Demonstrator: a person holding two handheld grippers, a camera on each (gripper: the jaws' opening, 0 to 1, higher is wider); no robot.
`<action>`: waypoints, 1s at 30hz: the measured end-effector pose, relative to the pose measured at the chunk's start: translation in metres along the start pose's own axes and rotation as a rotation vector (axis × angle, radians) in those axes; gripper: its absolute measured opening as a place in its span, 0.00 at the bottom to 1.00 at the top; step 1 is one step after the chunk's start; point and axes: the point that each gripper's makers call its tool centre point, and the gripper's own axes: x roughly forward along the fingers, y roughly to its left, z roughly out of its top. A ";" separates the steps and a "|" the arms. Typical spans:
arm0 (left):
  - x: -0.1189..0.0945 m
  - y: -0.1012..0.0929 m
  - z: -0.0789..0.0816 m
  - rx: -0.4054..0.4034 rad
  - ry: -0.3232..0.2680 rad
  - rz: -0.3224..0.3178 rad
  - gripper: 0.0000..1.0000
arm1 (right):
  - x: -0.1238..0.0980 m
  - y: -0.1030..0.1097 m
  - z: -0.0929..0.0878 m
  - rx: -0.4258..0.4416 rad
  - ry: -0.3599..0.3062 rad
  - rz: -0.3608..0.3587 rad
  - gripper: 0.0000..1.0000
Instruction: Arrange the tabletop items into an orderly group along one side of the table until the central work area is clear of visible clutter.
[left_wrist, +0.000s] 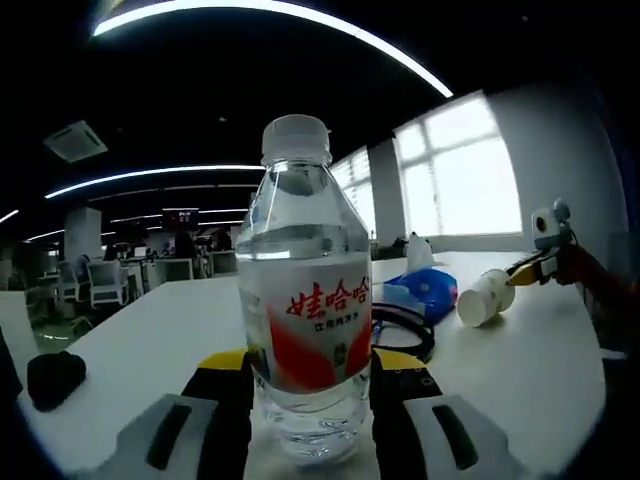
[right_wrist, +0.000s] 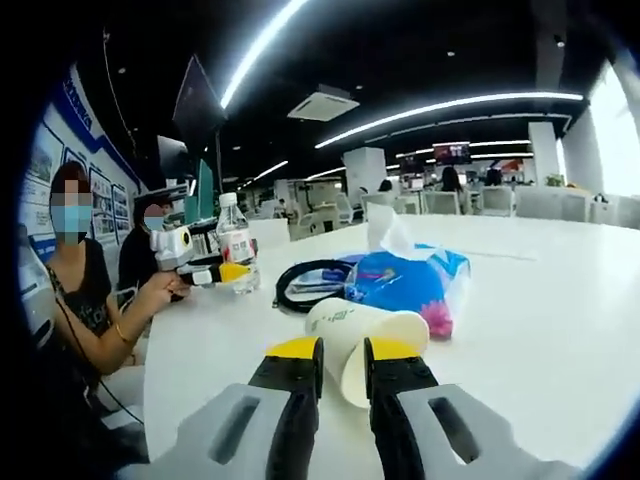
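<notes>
progress looked early: your left gripper clamped the water bottle upright, your right gripper pinched the tipped paper cup; tissue pack and cable lay mid-table.

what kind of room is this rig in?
Most likely an open-plan office. Rows of desks with chairs run far back, long strip lights line a dark ceiling with an AC vent, and a wall screen hangs at the back. The work happens on a big white table.
</notes>
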 end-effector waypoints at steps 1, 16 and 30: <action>0.002 0.001 0.000 0.001 0.004 -0.004 0.45 | 0.001 0.001 0.000 0.003 0.000 0.005 0.13; 0.015 0.003 0.000 0.000 0.017 -0.050 0.45 | 0.008 0.008 0.010 0.050 -0.023 0.072 0.01; 0.014 0.002 0.000 -0.005 0.004 -0.047 0.45 | 0.009 0.023 0.053 0.037 -0.051 0.129 0.01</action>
